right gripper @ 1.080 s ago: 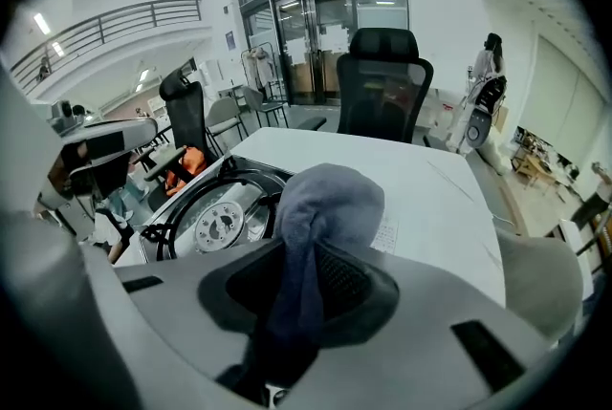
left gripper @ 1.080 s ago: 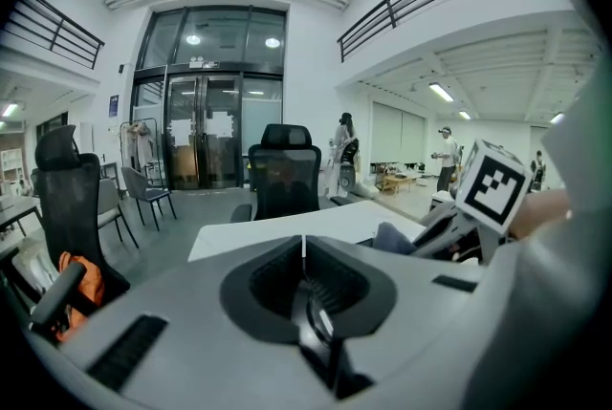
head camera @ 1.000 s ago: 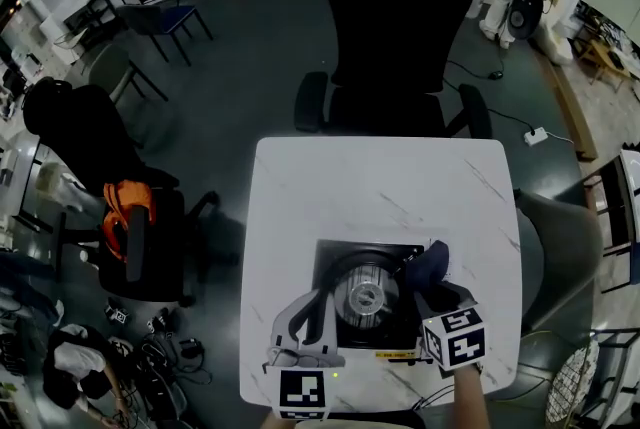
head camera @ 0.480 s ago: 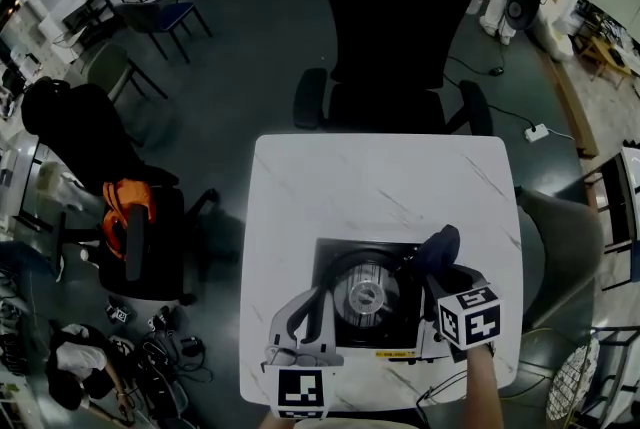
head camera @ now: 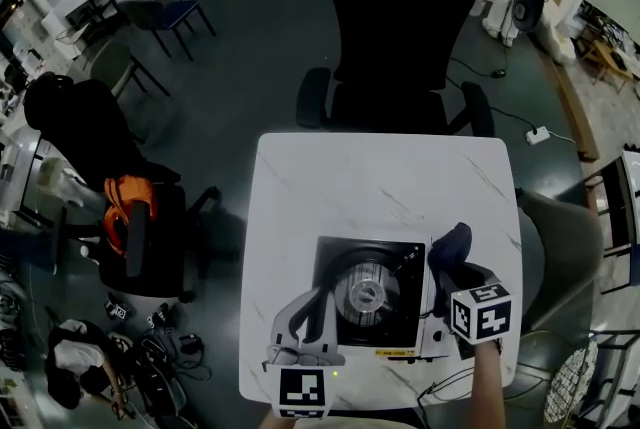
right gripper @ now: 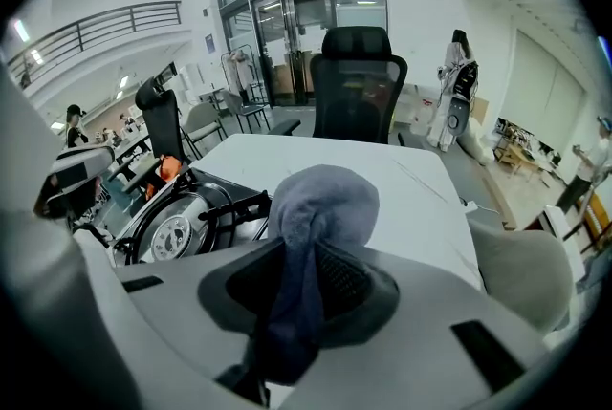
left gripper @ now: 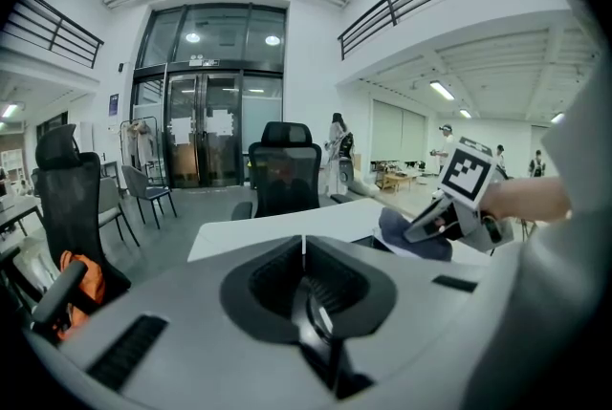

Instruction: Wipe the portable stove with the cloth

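Clamping cloth [right gripper: 320, 203] — right gripper [right gripper: 304, 276], beside stove [head camera: 368, 295]

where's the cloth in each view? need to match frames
Head view: cloth low, right of centre, at the right edge of the stove.
Left gripper view: right of centre, mid-height, a dark blue lump.
Right gripper view: dead centre, bunched up.
Shared landmark: black office chair beyond the table.
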Tool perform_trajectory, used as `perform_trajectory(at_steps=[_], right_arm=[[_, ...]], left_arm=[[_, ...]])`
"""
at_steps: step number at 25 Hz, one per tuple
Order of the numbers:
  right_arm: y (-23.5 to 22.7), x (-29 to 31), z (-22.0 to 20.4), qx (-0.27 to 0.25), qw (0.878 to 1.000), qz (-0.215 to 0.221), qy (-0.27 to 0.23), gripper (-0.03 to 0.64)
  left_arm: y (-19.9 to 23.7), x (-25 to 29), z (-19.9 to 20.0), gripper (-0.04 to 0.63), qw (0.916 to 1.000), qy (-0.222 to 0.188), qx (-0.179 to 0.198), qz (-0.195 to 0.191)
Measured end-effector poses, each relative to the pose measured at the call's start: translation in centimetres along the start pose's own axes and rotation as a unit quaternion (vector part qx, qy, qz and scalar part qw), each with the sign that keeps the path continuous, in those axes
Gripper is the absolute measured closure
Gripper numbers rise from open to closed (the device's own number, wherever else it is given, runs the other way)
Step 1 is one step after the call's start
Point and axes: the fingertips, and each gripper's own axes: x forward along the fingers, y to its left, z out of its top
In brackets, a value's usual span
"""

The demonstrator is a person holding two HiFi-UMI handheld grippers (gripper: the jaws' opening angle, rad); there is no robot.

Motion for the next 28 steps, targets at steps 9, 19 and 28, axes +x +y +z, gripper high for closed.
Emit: perform_trajectory(at_steps=[9,19,28], right_arm=[[1.1,-1.1,-1.8,0.004,1.0,0.0,0.005,0.517],[3.0,-2.5,-4.0,0.0,1.0,0.007,0.013,0.517],[5.1,-3.7,-6.2,-0.016,1.0,0.011,0.021,0.517]], left_arm=[[-0.6,-0.8,0.2,0.574,0.9999,-0.007,0.006,-0.009],[-0.5,-2.3,0.1,0.574,0.9998,-0.01,0.006,-0.014],[-0.4,-3.7,-0.2,0.574,0.9996,-0.015,0.009,-0.022]])
